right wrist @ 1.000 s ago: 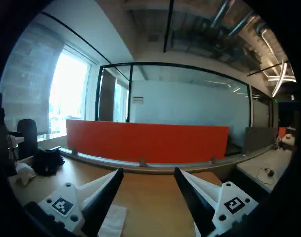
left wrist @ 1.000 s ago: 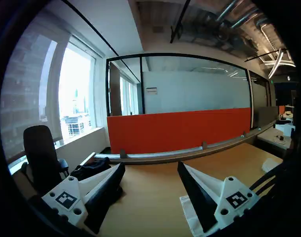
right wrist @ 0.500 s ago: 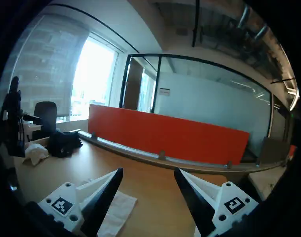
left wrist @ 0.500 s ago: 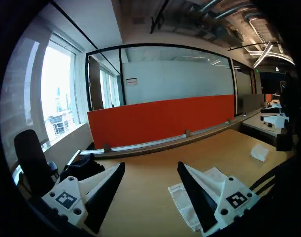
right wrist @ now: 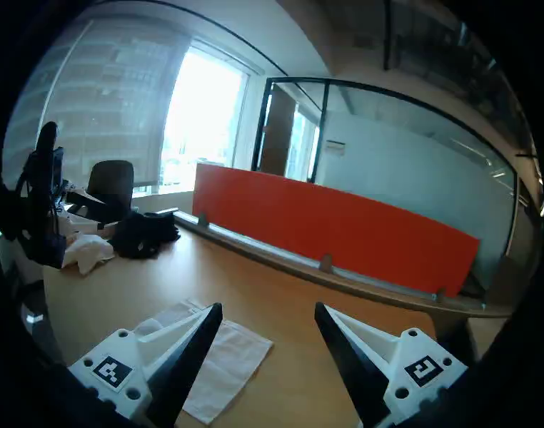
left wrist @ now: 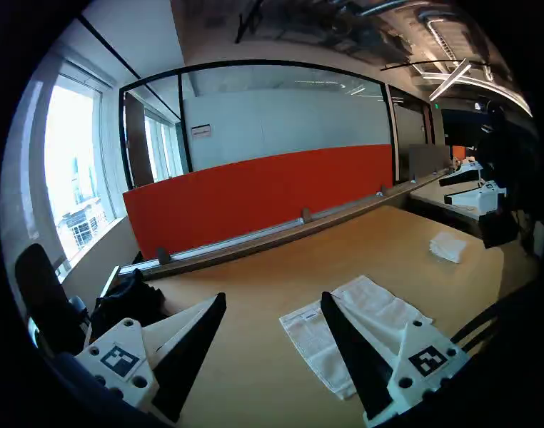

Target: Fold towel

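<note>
Both grippers are tipping down toward the table since a second ago, so the towel, then a sliver at the bottom edge, is now coming well into sight. We are holding the left gripper (left wrist: 272,296) wide open with nothing between its fingers, and the right gripper (right wrist: 267,305) is gaping just as wide and empty. Just beyond them the white towel (left wrist: 379,303) is lying flat on the wooden table (left wrist: 272,257), near us, under the left gripper's right finger and, in the right gripper view, the towel (right wrist: 233,353) is lying under the left finger. We are judging that no fold is begun: no edge is lifted or pinched. Farther right a small folded cloth (left wrist: 448,246) is sitting apart, and the orange divider (left wrist: 258,192) is closing the far side.
</note>
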Available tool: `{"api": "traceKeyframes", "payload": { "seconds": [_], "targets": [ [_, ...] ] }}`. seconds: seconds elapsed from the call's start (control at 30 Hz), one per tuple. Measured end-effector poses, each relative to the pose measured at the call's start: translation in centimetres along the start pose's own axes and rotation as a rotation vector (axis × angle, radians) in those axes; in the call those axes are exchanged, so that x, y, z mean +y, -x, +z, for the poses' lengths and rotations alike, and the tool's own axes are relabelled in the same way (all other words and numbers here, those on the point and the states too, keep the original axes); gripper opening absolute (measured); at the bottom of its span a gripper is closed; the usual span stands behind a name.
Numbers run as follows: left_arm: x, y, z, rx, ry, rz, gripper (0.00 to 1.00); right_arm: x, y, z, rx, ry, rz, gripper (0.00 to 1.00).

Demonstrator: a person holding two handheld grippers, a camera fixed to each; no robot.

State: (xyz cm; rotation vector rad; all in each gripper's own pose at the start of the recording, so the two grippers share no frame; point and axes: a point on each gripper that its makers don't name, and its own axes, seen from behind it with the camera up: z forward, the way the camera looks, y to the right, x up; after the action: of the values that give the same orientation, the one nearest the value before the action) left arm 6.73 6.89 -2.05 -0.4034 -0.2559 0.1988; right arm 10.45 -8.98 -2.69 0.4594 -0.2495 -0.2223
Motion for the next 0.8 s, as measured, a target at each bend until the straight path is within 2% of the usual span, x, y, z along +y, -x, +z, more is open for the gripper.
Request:
{"api": "traceKeyframes", "payload": {
  "seconds": [0.3, 0.8],
  "targets": [
    [1.2, 2.1, 0.5, -0.040, 0.036, 0.015, 0.99, -1.7, 2.2, 0.9, -0.051, -0.055, -0.017, 1.00],
    [4.2, 8.0, 1.6, -0.119, 0.086, 0.063, 0.99, -4.6, 8.1, 2.3, -0.139, -0.119, -0.009, 1.00]
  ]
}}
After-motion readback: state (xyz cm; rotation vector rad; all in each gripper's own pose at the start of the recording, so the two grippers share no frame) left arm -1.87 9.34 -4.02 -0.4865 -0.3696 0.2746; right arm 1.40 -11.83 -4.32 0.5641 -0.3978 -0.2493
